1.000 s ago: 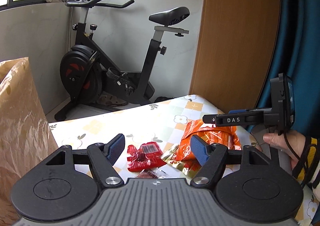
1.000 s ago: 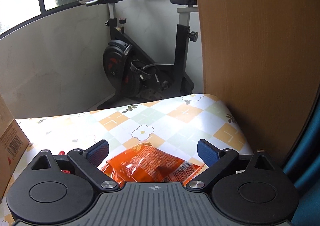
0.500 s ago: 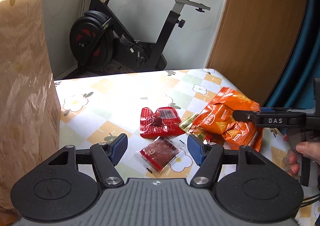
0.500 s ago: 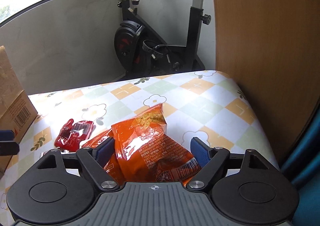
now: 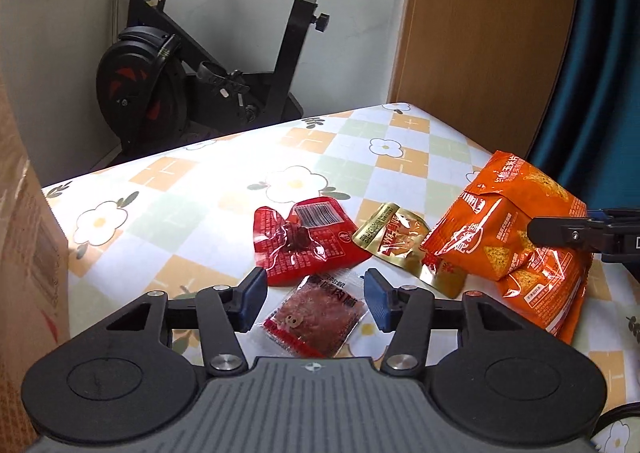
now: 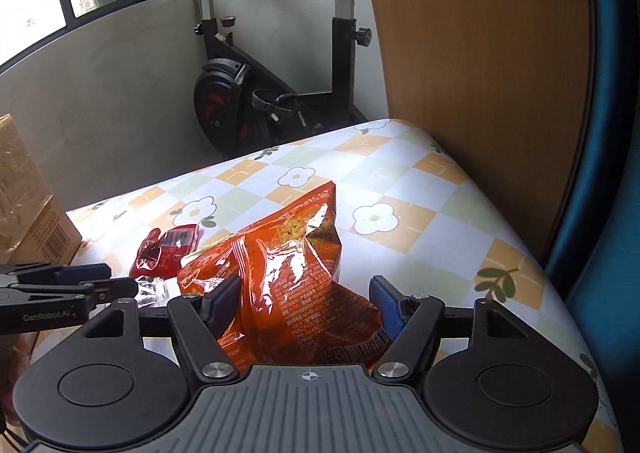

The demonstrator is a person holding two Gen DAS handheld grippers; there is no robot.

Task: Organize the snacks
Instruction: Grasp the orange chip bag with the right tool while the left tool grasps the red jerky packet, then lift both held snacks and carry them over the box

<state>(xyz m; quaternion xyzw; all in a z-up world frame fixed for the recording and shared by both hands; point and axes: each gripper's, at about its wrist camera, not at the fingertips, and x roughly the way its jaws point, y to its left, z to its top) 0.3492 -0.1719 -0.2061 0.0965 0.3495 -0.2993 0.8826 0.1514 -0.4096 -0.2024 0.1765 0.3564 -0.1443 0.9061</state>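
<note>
On the flowered tablecloth (image 5: 208,189) lie a red packet (image 5: 304,249), a gold packet (image 5: 400,245), a small clear packet of dried meat (image 5: 316,313) and a large orange chip bag (image 5: 512,245). My left gripper (image 5: 314,299) is open, its fingers on either side of the dried-meat packet, low over it. My right gripper (image 6: 306,303) is open with the orange chip bag (image 6: 288,273) between its fingers; whether the pads touch it I cannot tell. The red packet also shows in the right wrist view (image 6: 168,253).
A brown cardboard box (image 5: 24,253) stands at the table's left; it also shows in the right wrist view (image 6: 32,221). An exercise bike (image 5: 192,93) stands beyond the far edge. A wooden panel (image 6: 480,73) and blue curtain (image 6: 600,173) border the right side.
Both grippers have moved forward and lower toward the snacks. The left now straddles the dried-meat packet; the right has closed in around the orange bag, its fingers narrower than before.
</note>
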